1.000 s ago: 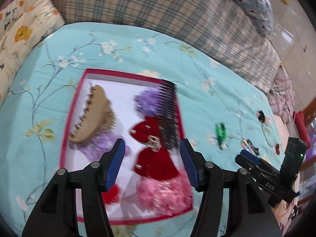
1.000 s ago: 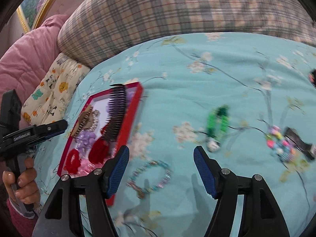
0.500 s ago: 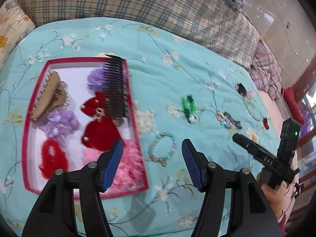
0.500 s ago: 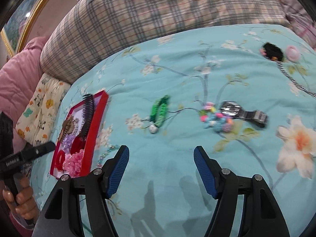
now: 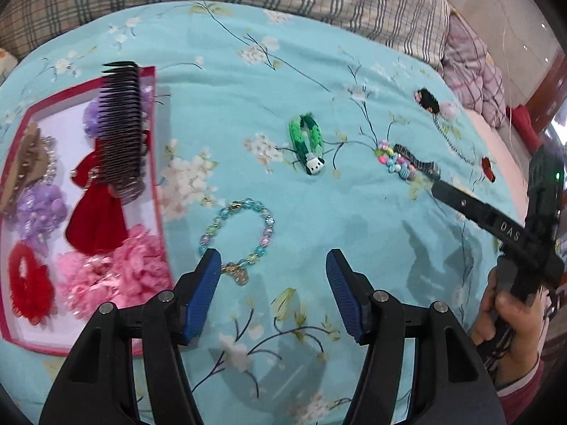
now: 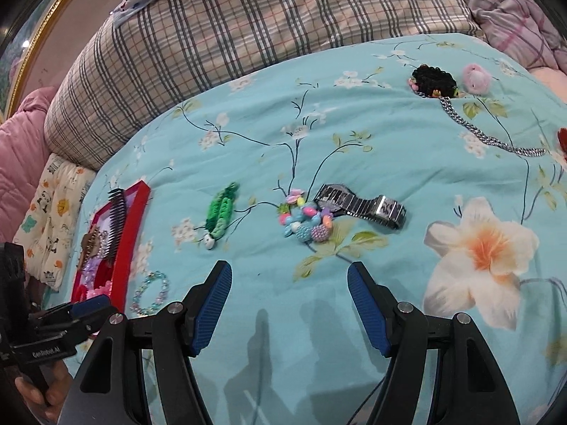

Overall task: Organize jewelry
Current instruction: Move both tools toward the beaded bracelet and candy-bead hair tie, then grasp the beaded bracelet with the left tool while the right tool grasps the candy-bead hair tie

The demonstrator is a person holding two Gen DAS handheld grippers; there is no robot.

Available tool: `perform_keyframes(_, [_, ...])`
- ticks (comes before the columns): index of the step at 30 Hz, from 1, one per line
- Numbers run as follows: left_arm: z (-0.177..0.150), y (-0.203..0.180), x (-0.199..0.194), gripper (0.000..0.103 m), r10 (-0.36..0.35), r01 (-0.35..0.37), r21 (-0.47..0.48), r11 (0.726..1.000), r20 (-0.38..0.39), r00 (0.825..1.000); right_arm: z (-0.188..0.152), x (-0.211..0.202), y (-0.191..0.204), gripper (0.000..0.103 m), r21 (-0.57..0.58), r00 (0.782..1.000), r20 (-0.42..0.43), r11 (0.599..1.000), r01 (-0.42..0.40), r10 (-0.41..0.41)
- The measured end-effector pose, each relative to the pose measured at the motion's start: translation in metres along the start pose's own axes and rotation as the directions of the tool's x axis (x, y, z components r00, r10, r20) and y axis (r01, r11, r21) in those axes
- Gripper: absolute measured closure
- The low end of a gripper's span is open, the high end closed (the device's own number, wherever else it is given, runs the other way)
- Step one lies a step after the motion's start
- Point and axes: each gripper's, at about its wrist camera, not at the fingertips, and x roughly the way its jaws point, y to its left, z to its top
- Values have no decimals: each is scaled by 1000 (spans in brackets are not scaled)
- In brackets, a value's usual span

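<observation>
Hovering above the turquoise floral bedspread (image 5: 354,71), the left gripper (image 5: 273,295) has its blue-padded jaws spread apart and empty; the beaded bracelet (image 5: 237,237) lies on the cloth just beyond them, its charm end nearest the left finger. To the left, the red-rimmed tray (image 5: 156,163) holds a black comb (image 5: 120,131) leaning over its right rim, a red bow (image 5: 95,219), pink scrunchie (image 5: 117,279), red scrunchie (image 5: 28,290), purple flower pieces (image 5: 39,209) and a tan claw clip (image 5: 24,170). Farther right on the cloth lie the green woven clip (image 5: 306,141) and a colourful bead cluster (image 5: 393,161). The right gripper (image 6: 290,308) is likewise released and empty, held over bare cloth. Beyond it lie the bead cluster (image 6: 306,219) touching a metal wristwatch (image 6: 361,205), with the green woven clip (image 6: 221,212) to the left. At the far right lie a black beaded piece (image 6: 434,79) with a silver chain (image 6: 485,132) and a pink pompom (image 6: 476,76). A plaid pillow (image 6: 248,28) borders the far edge.
</observation>
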Motion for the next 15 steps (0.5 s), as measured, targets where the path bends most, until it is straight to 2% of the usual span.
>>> perform_keyframes(6, [8,-1,26,42,46,-45,24,999,-42,998,14,28,2,33,-48,999,-45,998,27,-29])
perform_keyframes(12, [10,2,48,43,56,-55,21,998,-81,995,26,58,0,34,-66,994,-78,996,67,-72])
perform_keyframes(15, [9,2,54,49,69,-67,23,997,-79,995,30,65,1,36,-79,993,-71,993,88,-93])
